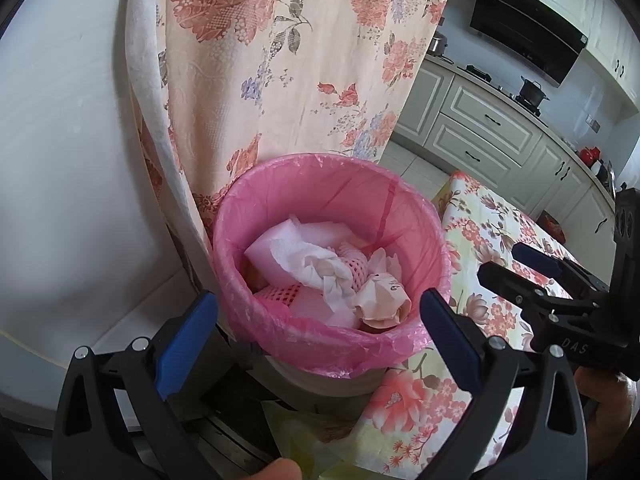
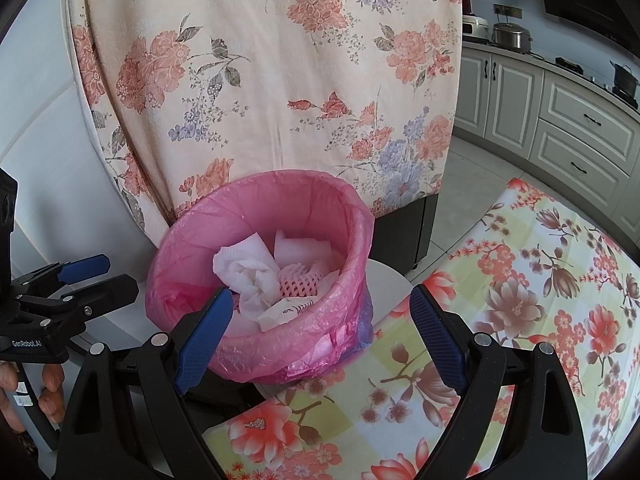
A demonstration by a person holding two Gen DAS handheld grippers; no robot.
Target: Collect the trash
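A round trash bin point(image 1: 332, 264) lined with a pink plastic bag point(image 2: 320, 356) sits at the centre of both wrist views, its liner folded over the rim. Inside lie crumpled white tissue point(image 1: 316, 264), pink foam netting point(image 2: 298, 282) and a wadded printed wrapper point(image 1: 380, 298). The left gripper point(image 1: 318, 340) hangs over the near rim with its blue-padded jaws spread wide and nothing between them; from the right wrist view it shows at 9 o'clock point(image 2: 94, 276). The right gripper point(image 2: 322, 336) is likewise released, jaws apart and empty, framing the bin's near side; from the left wrist view it appears at 3 o'clock point(image 1: 516, 266), just beside the bin. A floral tablecloth point(image 2: 520, 320) covers the table from 3 to 6 o'clock, touching the bin's base. Behind the bin at 12 o'clock hangs a peach floral cloth point(image 2: 280, 80) draped over what may be a chair or appliance. Kitchen cabinets point(image 1: 480, 128) run along the wall at 2 o'clock, with a dark pot point(image 1: 532, 92) on the stove
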